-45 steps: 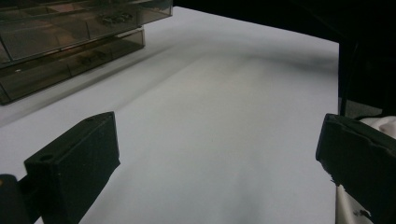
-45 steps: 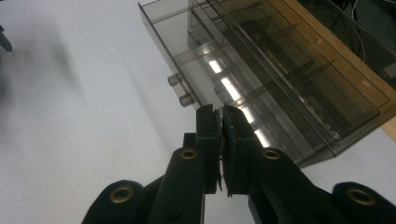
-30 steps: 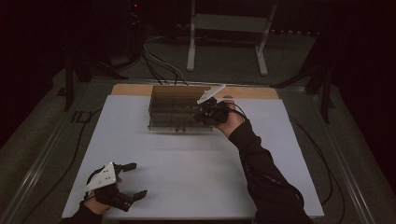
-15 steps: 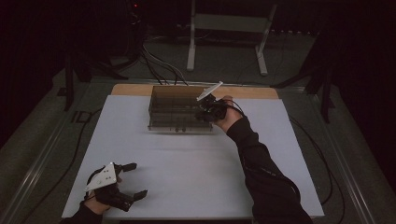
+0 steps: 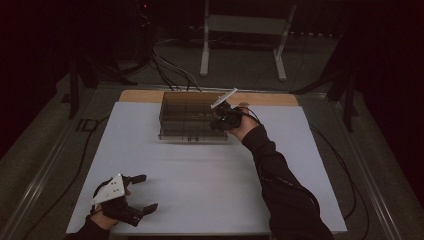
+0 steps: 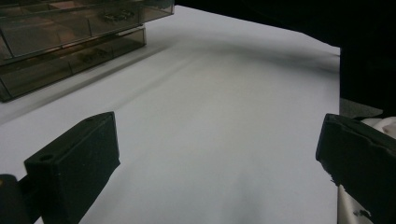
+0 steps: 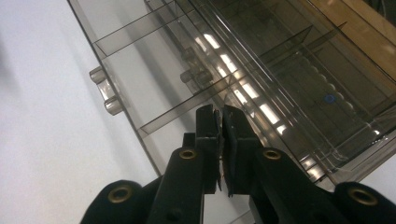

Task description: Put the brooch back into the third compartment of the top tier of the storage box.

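The right hand-held gripper (image 7: 220,122) is hovering over the right end of the clear compartment box (image 5: 192,117), its jaws pressed almost together; something thin may be pinched between them, but I cannot tell what. Whatever it is doing there would go best with the tips kept clear of the thin dividers (image 7: 187,105) and coming straight down into one cell. Most cells of the box are looking empty; a few small dark pieces (image 6: 116,14) are lying in two cells. The left hand-held gripper (image 5: 136,192) is resting wide apart on the white tabletop (image 5: 210,170), well away from the box.
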{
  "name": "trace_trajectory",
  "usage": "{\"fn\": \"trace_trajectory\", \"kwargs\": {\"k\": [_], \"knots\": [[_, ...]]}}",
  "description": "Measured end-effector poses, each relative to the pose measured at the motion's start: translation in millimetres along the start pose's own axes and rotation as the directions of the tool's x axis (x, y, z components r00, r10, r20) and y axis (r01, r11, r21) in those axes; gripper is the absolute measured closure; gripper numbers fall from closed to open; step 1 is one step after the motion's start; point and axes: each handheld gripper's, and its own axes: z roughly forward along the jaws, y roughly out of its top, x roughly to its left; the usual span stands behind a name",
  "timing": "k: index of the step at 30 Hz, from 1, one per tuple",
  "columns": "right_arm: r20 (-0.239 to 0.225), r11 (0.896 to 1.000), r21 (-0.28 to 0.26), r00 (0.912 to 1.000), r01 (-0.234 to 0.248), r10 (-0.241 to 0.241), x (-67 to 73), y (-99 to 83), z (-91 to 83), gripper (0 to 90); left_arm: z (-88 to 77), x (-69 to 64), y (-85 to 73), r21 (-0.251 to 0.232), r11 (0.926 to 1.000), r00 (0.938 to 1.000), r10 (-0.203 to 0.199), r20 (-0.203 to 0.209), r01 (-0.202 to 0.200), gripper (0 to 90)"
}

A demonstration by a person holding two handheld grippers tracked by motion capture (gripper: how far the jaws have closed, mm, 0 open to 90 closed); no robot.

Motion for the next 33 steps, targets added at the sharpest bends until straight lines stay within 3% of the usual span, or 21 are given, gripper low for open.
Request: {"fn": "trace_trajectory", "kwargs": {"k": [11, 13, 22, 33], "knots": [[-0.01, 1.0, -0.025, 1.0, 0.001, -0.001, -1.3, 4.3, -5.1, 84.3, -0.3, 0.3, -0.2, -0.001, 1.0, 1.0, -0.004, -0.001, 0.004, 0.5], [-0.012, 1.0, -0.027, 0.9999, -0.004, 0.004, -0.9, 5.2, -6.1, 74.4, -0.1, 0.0, -0.3, 0.0, 1.0, 1.0, -0.002, 0.002, 0.002, 0.5], [0.012, 0.998, -0.064, 0.9999, 0.0, 0.001, 3.6, 8.6, -16.9, 57.1, -0.3, 0.6, -0.1, 0.0, 1.0, 1.0, -0.003, -0.001, 0.003, 0.5], [0.022, 0.993, -0.111, 0.9995, 0.025, -0.023, 19.4, 17.7, -31.3, 37.8, -0.4, -0.3, 0.2, -0.003, 1.0, 1.0, -0.005, -0.002, 0.005, 0.5]]}}
